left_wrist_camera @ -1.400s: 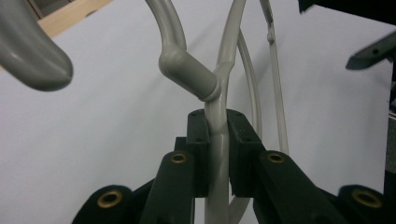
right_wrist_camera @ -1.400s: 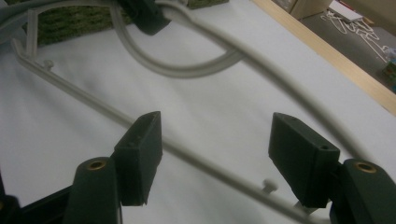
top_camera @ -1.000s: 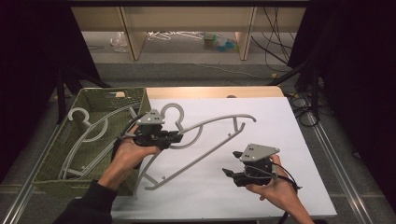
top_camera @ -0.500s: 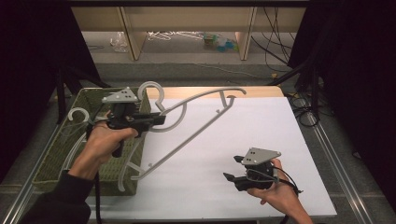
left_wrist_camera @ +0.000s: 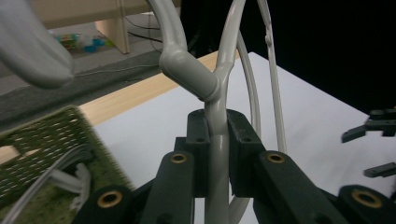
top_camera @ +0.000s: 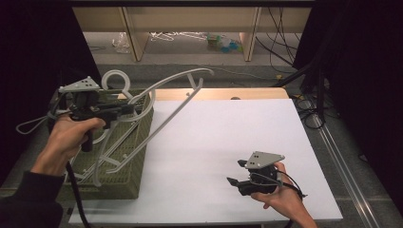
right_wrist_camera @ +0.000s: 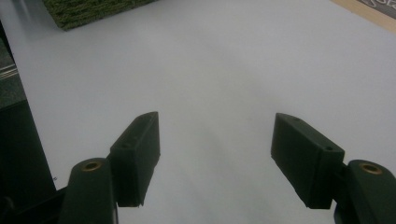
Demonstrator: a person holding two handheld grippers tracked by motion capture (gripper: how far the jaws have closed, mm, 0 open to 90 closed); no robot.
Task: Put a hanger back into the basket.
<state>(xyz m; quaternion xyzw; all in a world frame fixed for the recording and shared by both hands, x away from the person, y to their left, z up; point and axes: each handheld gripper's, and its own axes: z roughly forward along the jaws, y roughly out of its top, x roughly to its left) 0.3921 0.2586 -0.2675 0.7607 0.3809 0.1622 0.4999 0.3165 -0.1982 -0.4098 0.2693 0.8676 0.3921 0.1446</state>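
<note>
High view: we see the left gripper (top_camera: 124,110) raised over the olive-green woven plastic basket (top_camera: 135,183) at the table's left edge, clamped on a pale grey plastic clothes hanger (top_camera: 166,116) that slants up and out over the white tabletop (top_camera: 237,128); more grey hangers of the same kind (top_camera: 102,164) already lie in the basket. The right gripper (top_camera: 234,182) rests low near the table's front right, well apart from the hanger, holding nothing. We judge the step in hand to be lowering this hanger into the basket with the rest. Left gripper view: the jaws stand closed on the hanger's neck (left_wrist_camera: 217,140) just below where hook and shoulders fork, so the grip is near one end and the long arms hang free; we would swing the far arm in over the basket rim first, tilt the hanger flat in line with those below, and let go only once it is low, lest the hook snag another. Right gripper view: the jaws of the right gripper (right_wrist_camera: 215,149) stand wide apart over bare white surface, with a corner of the basket (right_wrist_camera: 93,9) far off; it could steady the hanger's free end if it swings.
</note>
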